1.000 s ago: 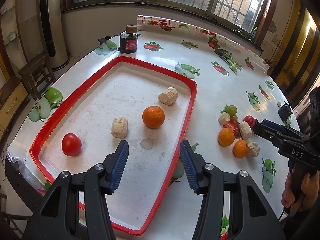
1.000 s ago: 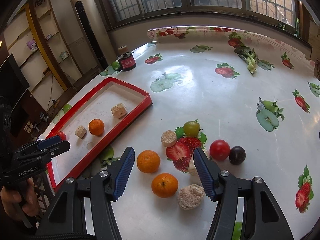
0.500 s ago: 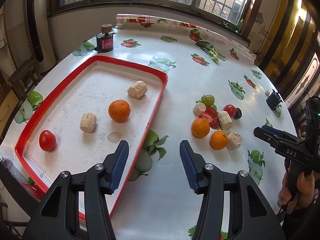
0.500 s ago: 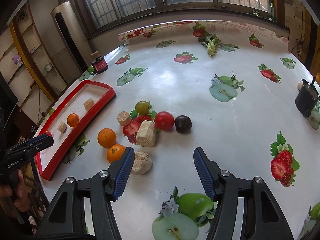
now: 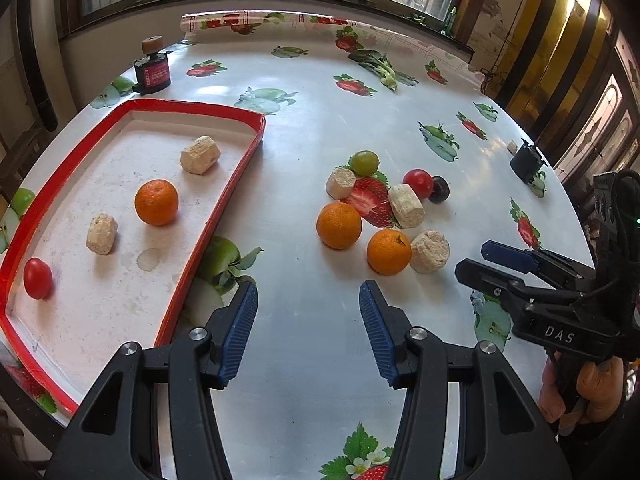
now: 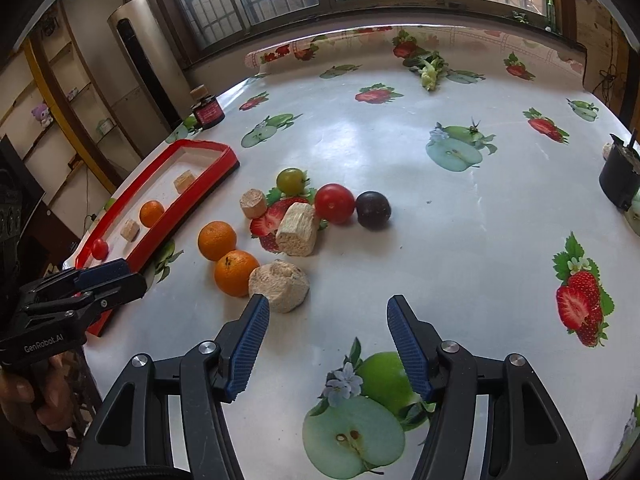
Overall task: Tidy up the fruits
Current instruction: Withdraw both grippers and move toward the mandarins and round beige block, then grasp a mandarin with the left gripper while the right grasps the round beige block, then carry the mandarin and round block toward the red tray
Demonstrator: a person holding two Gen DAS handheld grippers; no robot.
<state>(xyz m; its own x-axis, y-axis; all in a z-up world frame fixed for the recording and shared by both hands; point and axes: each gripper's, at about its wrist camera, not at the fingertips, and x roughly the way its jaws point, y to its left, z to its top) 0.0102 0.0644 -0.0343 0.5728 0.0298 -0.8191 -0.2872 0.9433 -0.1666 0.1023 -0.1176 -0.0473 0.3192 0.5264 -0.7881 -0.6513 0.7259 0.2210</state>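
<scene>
A red-rimmed tray (image 5: 236, 168) at the left holds an orange (image 5: 156, 202), a red tomato (image 5: 37, 279) and two beige cakes. On the table lie two oranges (image 5: 339, 225) (image 5: 389, 251), three beige cakes, a green tomato (image 5: 365, 162), a red tomato (image 5: 418, 183) and a dark plum (image 5: 439, 195). My left gripper (image 5: 308, 320) is open and empty, in front of the pile. My right gripper (image 6: 326, 328) is open and empty; its left finger is near the closest cake (image 6: 279, 286). The tray also shows in the right wrist view (image 6: 192, 196).
A dark jar with a cork lid (image 5: 152, 68) stands at the back left. A small black pot (image 6: 620, 178) stands at the right table edge. The tablecloth has printed fruit pictures. Table edges fall off at left and right.
Both grippers have pulled back and swung right. The left one has moved from over the tray to in front of the pile. Both stay open; no fruit has moved.
</scene>
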